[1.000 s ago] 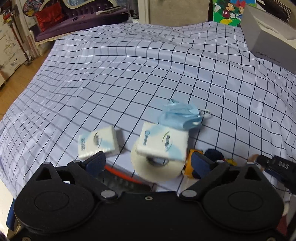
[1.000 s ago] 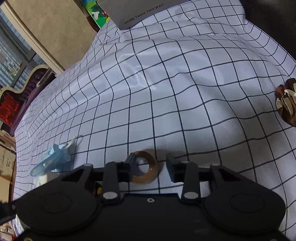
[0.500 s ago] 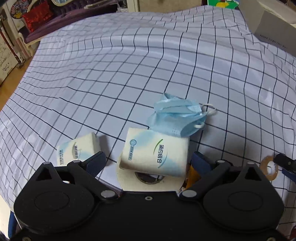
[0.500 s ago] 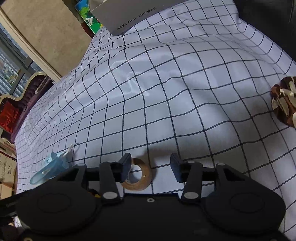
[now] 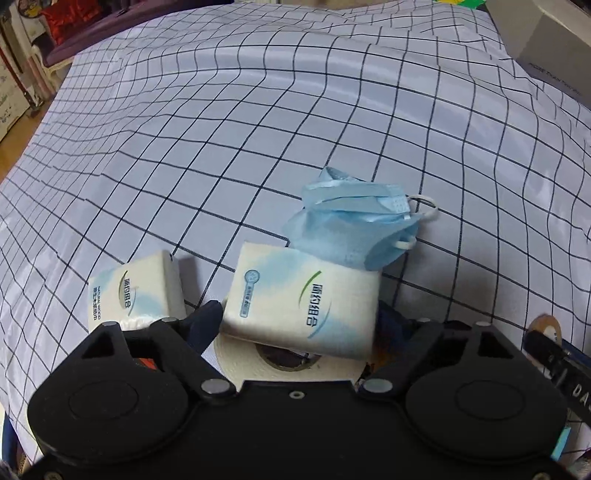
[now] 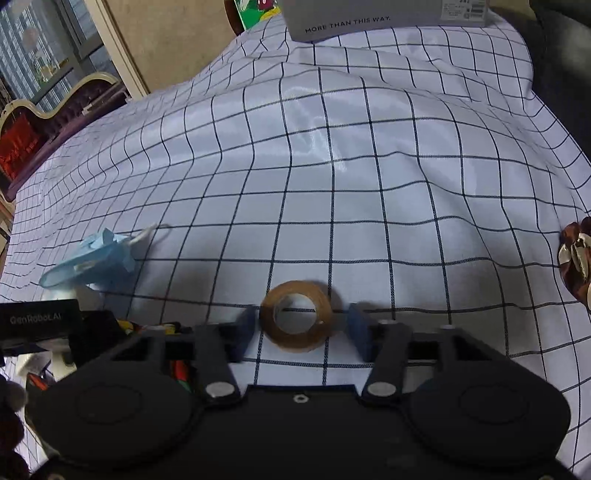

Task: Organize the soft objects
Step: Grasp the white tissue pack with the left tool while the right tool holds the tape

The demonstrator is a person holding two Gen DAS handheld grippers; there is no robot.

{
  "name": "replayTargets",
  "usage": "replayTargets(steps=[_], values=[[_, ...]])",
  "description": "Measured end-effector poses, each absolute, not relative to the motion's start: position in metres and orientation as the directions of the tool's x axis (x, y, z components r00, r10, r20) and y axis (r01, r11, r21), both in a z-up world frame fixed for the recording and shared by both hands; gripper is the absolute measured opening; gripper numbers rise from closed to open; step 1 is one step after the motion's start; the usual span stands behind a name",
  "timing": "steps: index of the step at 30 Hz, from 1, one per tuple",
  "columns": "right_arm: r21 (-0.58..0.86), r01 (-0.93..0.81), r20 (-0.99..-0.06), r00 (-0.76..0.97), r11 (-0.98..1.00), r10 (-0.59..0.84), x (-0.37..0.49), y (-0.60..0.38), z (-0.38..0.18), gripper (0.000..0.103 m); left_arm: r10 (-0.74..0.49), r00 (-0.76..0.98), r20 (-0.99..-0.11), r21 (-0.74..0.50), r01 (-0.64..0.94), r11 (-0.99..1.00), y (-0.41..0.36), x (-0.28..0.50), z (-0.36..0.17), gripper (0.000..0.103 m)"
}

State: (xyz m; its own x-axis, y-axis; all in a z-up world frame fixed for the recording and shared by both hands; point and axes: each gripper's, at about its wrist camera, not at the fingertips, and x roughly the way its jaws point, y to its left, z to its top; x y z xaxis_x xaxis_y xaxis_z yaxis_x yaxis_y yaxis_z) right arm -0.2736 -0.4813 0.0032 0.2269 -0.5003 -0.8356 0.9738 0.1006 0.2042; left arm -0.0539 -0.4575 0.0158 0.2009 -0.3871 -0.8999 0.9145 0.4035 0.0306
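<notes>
A white and blue tissue pack (image 5: 303,306) lies on a toilet paper roll (image 5: 288,365). My left gripper (image 5: 301,314) points down at it. Its jaws are closing, and the pads touch both sides of the pack. A second tissue pack (image 5: 135,291) lies to the left, and a crumpled blue face mask (image 5: 354,229) just beyond. The mask (image 6: 92,258) also shows at the left of the right wrist view. My right gripper (image 6: 301,328) straddles a brown tape ring (image 6: 295,317) flat on the cloth. These jaws are closing too, with a gap still beside the ring.
A checked white cloth (image 5: 295,129) covers the whole surface. A grey box (image 6: 384,14) stands at the far edge. A brown and white object (image 6: 576,258) lies at the right edge. Red and orange items (image 6: 181,369) peek out under the grippers. Furniture stands beyond the cloth at the left.
My left gripper sank toward the tissue pack and its jaws narrowed onto it. My right gripper spread off the tape ring, rolled and shifted. The ring now lies between its fingers.
</notes>
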Motion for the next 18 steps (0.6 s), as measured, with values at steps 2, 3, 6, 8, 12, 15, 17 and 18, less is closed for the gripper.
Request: replayTargets(steps=[2,3,6,8,12,15,17,18], values=[[0.229,0.97,-0.831,0.241,0.087,-0.501,-0.277,-0.482,0.003,0.042,-0.395,0.199,-0.897,0.032,0.92,0.391,-0.457,-0.058,0.017,0.074],[0.241,0.967,-0.828,0.249,0.081,-0.503,-0.28,-0.482,0.003,0.042,-0.396,0.198,-0.897,0.032,0.921,0.388,-0.457,-0.059,0.018,0.074],[0.286,0.957,-0.813,0.274,0.057,-0.513,-0.289,-0.483,0.005,0.042,-0.392,0.194,-0.899,0.028,0.92,0.39,-0.457,-0.059,0.021,0.072],[0.304,0.952,-0.801,0.278,0.041,-0.531,-0.293,-0.483,0.009,0.042,-0.39,0.184,-0.902,0.015,0.917,0.398,-0.456,-0.057,0.024,0.072],[0.321,0.947,-0.784,0.282,0.027,-0.553,-0.297,-0.483,0.012,0.042,-0.395,0.157,-0.905,-0.019,0.914,0.405,-0.451,-0.05,0.033,0.072],[0.316,0.948,-0.78,0.281,0.035,-0.559,-0.295,-0.482,0.014,0.042,-0.404,0.143,-0.903,-0.037,0.913,0.406,-0.446,-0.045,0.043,0.072],[0.315,0.948,-0.776,0.282,0.041,-0.564,-0.294,-0.481,0.015,0.042,-0.411,0.131,-0.902,-0.056,0.91,0.412,-0.443,-0.041,0.051,0.072],[0.316,0.948,-0.774,0.283,0.043,-0.566,-0.294,-0.48,0.015,0.042,-0.414,0.125,-0.902,-0.065,0.907,0.416,-0.442,-0.039,0.054,0.072]])
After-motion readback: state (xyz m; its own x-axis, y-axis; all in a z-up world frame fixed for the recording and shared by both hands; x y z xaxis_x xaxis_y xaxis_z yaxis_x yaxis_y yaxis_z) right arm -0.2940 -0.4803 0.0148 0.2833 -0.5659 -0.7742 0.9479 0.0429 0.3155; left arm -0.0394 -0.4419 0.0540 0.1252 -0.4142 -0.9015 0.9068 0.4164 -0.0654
